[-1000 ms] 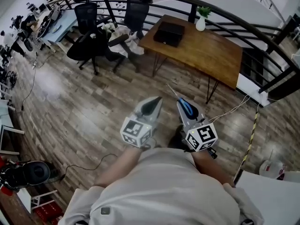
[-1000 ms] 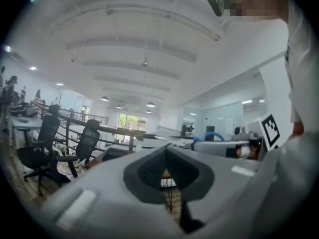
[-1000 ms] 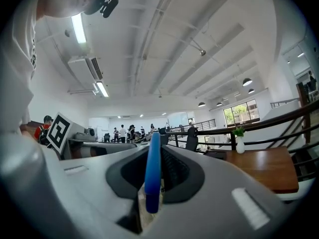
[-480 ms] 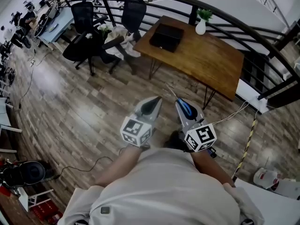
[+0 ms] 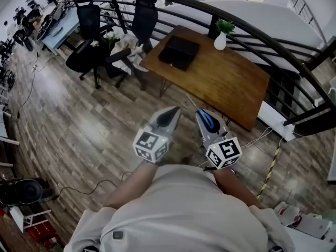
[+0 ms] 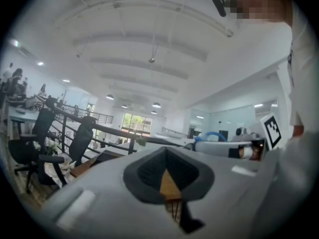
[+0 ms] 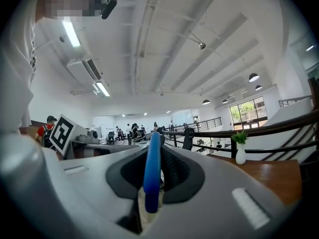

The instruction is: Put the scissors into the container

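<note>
In the head view my right gripper [image 5: 201, 115] is shut on the scissors [image 5: 209, 121]. Their blue handle lies between the jaws and thin blades poke out ahead. The right gripper view shows that blue handle [image 7: 152, 168] clamped upright between the pads. My left gripper [image 5: 171, 114] is held beside it, level, with its jaws shut and nothing in them; the left gripper view [image 6: 168, 176] shows the same. Ahead, a black container [image 5: 179, 50] sits on a wooden table [image 5: 226, 83], well beyond both grippers.
A white vase with a green plant [image 5: 221, 35] stands at the table's far edge, by a black curved railing [image 5: 262, 35]. Black office chairs [image 5: 89, 41] crowd the table's left end. A cable [image 5: 84, 188] lies on the wooden floor. Yellow-black tape [image 5: 270, 164] hangs at right.
Both grippers have been carried forward over the floor, side by side, and the table with the container now lies nearer. The grip on the scissors is unchanged.
</note>
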Tool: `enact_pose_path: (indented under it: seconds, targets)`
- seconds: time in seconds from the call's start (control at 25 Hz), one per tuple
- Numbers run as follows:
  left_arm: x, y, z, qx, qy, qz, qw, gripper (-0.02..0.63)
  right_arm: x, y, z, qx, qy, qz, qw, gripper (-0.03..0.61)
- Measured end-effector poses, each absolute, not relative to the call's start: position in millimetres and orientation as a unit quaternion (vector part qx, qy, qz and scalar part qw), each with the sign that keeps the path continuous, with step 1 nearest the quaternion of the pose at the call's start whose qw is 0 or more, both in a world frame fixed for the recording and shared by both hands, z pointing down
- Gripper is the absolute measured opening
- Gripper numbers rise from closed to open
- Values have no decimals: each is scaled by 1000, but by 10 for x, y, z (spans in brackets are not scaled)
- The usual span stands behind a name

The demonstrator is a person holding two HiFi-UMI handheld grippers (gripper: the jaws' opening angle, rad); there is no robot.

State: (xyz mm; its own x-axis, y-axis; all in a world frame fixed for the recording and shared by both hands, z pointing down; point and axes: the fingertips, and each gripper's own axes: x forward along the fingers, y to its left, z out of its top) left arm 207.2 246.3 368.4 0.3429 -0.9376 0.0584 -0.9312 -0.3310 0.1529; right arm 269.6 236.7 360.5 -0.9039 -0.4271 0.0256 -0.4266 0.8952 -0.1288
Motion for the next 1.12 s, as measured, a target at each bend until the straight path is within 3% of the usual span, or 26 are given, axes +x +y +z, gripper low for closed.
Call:
enact_pose_path:
  seconds: [0.52, 1.12]
  targets:
    - [2011, 2061, 3675, 818, -569, -15, 84, 3, 2631, 2052, 3617, -220, 974, -59, 0, 52]
    - [1182, 1504, 3707, 840, -535, -7, 85, 3, 1674, 1473, 3677, -238, 969, -66, -4, 52]
